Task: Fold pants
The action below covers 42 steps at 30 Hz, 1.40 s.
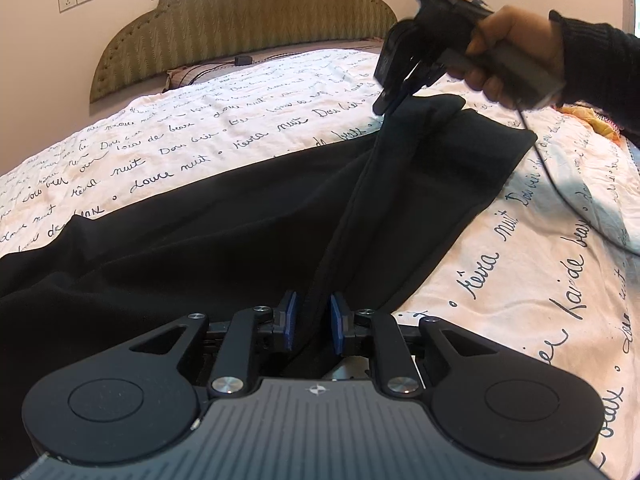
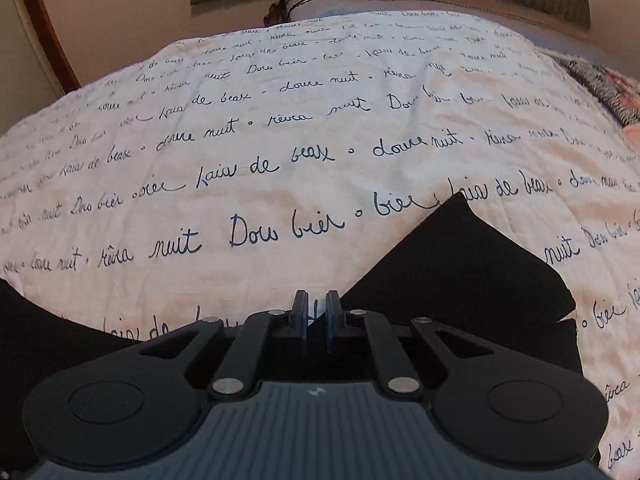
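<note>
Black pants (image 1: 224,232) lie spread across a white bedspread with black script. My left gripper (image 1: 313,320) is shut on a raised fold of the pants, the cloth pinched between its blue pads. The fold runs taut up to my right gripper (image 1: 396,98), held in a hand at upper right, which is shut on the far end of the same edge. In the right wrist view the right gripper (image 2: 316,316) has its jaws nearly together, and the black cloth (image 2: 460,280) hangs to its right and below.
The bedspread (image 1: 240,120) covers the whole bed. A green padded headboard (image 1: 240,20) and a pillow (image 2: 320,0) stand at the far end. A cable (image 1: 560,192) trails from the right gripper. Colourful fabric (image 1: 592,120) lies at the right edge.
</note>
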### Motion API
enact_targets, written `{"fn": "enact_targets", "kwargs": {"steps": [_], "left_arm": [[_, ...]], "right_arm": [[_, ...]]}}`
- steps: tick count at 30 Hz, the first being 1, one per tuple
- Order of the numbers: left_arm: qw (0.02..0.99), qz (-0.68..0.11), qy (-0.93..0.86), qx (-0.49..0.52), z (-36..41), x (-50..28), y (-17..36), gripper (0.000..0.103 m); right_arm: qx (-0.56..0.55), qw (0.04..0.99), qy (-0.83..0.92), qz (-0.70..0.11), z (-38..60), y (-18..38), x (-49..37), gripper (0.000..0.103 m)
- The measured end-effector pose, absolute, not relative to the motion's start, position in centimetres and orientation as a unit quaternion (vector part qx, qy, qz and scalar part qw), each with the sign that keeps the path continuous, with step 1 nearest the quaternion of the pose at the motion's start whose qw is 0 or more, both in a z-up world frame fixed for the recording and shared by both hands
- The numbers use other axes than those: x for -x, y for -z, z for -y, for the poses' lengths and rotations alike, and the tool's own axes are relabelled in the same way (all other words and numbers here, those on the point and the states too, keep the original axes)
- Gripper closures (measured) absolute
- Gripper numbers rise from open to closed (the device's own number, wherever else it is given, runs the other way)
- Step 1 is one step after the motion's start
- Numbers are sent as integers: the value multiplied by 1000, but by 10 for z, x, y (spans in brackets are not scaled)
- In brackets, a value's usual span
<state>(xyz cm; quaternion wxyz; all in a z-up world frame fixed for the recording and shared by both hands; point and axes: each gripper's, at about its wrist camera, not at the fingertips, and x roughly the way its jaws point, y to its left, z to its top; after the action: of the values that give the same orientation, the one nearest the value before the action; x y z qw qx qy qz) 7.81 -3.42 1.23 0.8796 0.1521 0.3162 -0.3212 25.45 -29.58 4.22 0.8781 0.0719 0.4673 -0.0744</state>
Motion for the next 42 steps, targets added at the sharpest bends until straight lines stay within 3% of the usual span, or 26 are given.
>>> {"fn": "enact_targets", "kwargs": {"steps": [6,12,14,15,16,24,32,42], "left_arm": [[881,-308,332,-135,26,-78,-8,77],[882,-306,341,-112,19,-82,-6,77],[882,-305,342,-109,18,-82,-5,77],[882,-303,343,-109,18,-82,-4,77],[883,-302,344,-107,18,-82,-4,77],[882,-299,353,-92,12,-83,-1,76],[878,-301,364,-77,3,-88,0,72],[878,-300,364,-80,4,-88,1,69]], "right_arm": [[-15,871,127,-474,286,-31,-261,94],[-176,882,100,-425,331,-57,-255,90],[-203,868,121,-436,346,-61,-257,54],[-191,860,147,-449,349,-61,-259,21],[-167,858,174,-453,347,-61,-260,15],[56,839,258,-476,294,-40,-287,15],[133,786,330,-506,246,-5,-321,15],[112,751,420,-497,278,0,-341,16]]}}
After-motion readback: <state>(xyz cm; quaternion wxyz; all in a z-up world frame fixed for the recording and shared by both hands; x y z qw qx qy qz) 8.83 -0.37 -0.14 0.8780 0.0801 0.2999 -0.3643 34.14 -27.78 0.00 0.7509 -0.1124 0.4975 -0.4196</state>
